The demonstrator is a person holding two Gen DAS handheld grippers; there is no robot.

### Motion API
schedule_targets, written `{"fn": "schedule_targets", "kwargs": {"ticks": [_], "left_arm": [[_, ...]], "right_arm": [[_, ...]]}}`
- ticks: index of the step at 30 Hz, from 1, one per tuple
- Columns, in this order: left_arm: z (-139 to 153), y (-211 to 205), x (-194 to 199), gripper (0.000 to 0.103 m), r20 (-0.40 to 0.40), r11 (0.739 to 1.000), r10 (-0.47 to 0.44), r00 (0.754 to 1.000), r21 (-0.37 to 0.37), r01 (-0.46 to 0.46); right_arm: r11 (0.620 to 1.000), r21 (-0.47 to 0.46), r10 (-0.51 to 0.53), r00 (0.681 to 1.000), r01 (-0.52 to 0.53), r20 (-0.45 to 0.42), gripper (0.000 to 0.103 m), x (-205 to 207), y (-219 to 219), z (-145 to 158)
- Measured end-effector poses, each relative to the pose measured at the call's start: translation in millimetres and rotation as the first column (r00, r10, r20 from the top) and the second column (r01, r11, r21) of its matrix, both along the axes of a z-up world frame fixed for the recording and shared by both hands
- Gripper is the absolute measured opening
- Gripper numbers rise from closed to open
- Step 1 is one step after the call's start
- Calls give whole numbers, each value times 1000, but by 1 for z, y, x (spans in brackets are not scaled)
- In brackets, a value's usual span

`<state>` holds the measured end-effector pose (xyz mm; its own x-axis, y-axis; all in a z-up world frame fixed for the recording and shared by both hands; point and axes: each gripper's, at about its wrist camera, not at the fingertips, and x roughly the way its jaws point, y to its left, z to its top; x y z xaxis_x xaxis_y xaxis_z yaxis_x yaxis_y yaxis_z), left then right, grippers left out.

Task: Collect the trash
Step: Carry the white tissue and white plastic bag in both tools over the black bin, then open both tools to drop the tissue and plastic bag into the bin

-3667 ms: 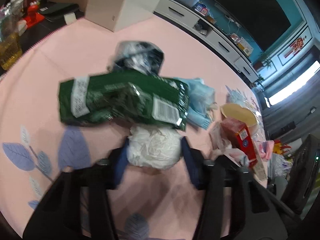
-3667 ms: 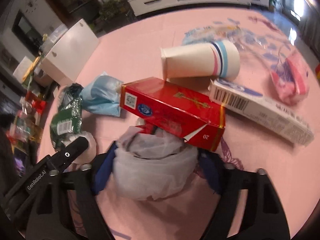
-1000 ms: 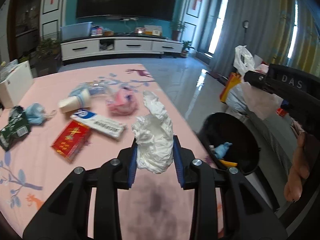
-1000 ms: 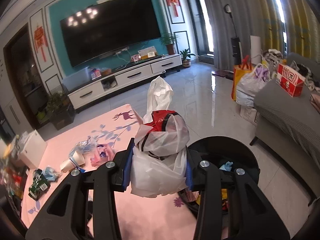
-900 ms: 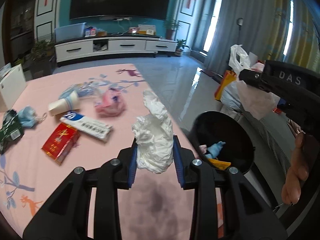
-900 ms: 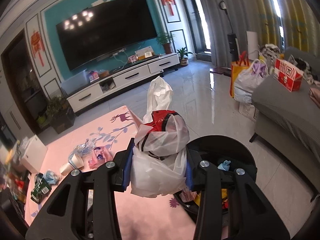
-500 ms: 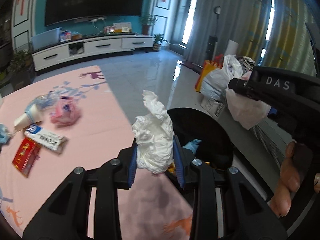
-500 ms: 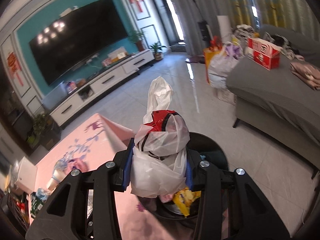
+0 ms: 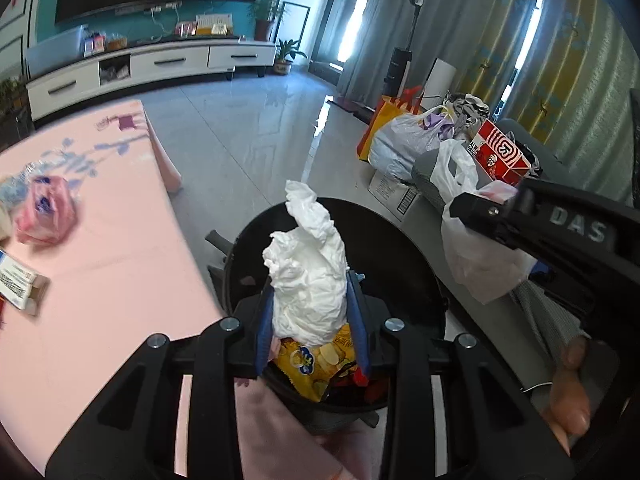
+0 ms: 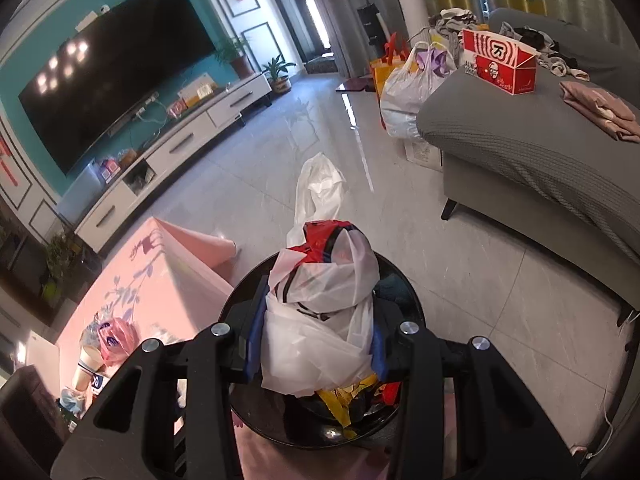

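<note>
My left gripper (image 9: 312,322) is shut on a crumpled white tissue wad (image 9: 310,268) and hangs over the round black trash bin (image 9: 404,248) beside the pink table. A yellow snack packet (image 9: 316,364) lies inside the bin. My right gripper (image 10: 316,346) is shut on a bundled white plastic bag with red inside (image 10: 324,300), also above the black trash bin (image 10: 408,304). In the left wrist view the right gripper's black body and its plastic bag (image 9: 476,252) come in from the right, with a person's hand (image 9: 568,396) below.
Left on the pink table (image 9: 100,280) are a pink bag (image 9: 42,216) and a white box (image 9: 18,280); the right wrist view shows a paper cup (image 10: 86,368) there too. A grey sofa (image 10: 540,152) with a red carton, filled bags and a TV cabinet stand around the tiled floor.
Both grippers have swung from over the table's edge to above the black bin and dropped lower. The bin now sits right under each load. Both grips are unchanged.
</note>
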<state>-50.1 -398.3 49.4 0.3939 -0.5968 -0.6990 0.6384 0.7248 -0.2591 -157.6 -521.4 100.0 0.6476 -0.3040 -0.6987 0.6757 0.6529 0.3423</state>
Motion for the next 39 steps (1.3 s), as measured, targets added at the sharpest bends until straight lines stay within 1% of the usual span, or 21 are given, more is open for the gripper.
{"fn": "schedule_targets", "kwargs": {"ticks": [3, 6, 7, 8, 10, 12, 14, 19, 22, 26, 30, 35, 39], "left_arm": [[-10, -5, 7, 34, -19, 1000, -4, 1000, -7, 4], [-13, -10, 9, 34, -5, 999, -45, 999, -25, 45], [-14, -12, 10, 34, -5, 999, -42, 999, -17, 42], [-15, -14, 10, 34, -11, 999, -48, 999, -25, 48], [-20, -13, 12, 34, -39, 995, -89, 995, -58, 87], [-24, -12, 13, 34, -55, 994, -98, 994, -61, 94], [-28, -14, 17, 34, -58, 995, -91, 994, -33, 90], [-38, -11, 29, 34, -146, 995, -93, 985, -48, 87], [-39, -11, 31, 34, -156, 994, -100, 983, -58, 92], [-45, -14, 32, 34, -183, 994, -108, 977, -47, 101], [-46, -15, 31, 35, -179, 993, -115, 977, -40, 109], [-50, -14, 34, 35, -210, 993, -114, 971, -46, 107], [-50, -14, 33, 35, -209, 993, -113, 971, -42, 107]], "right_arm": [[1000, 12, 5, 1000, -5, -16, 42, 4, -2, -5], [1000, 28, 3, 999, -2, -42, 43, 13, -4, -12], [999, 34, 3, 998, -1, -59, 43, 16, -4, -16], [999, 35, 2, 998, 0, -67, 43, 18, -5, -17], [999, 39, -6, 997, 9, -79, 43, 20, -3, -20], [999, 43, -1, 997, 4, -80, 43, 22, -2, -21], [999, 51, 7, 996, -3, -86, 43, 24, -2, -23], [998, 58, 4, 992, 4, -129, 43, 29, -5, -32], [998, 64, 3, 990, 6, -144, 43, 32, -7, -36], [997, 75, 3, 987, 9, -158, 43, 33, -9, -40], [997, 76, 0, 985, 13, -171, 44, 34, -9, -43], [996, 88, 10, 983, 7, -185, 45, 37, -10, -46], [997, 83, 8, 981, 9, -196, 46, 39, -11, -48]]}}
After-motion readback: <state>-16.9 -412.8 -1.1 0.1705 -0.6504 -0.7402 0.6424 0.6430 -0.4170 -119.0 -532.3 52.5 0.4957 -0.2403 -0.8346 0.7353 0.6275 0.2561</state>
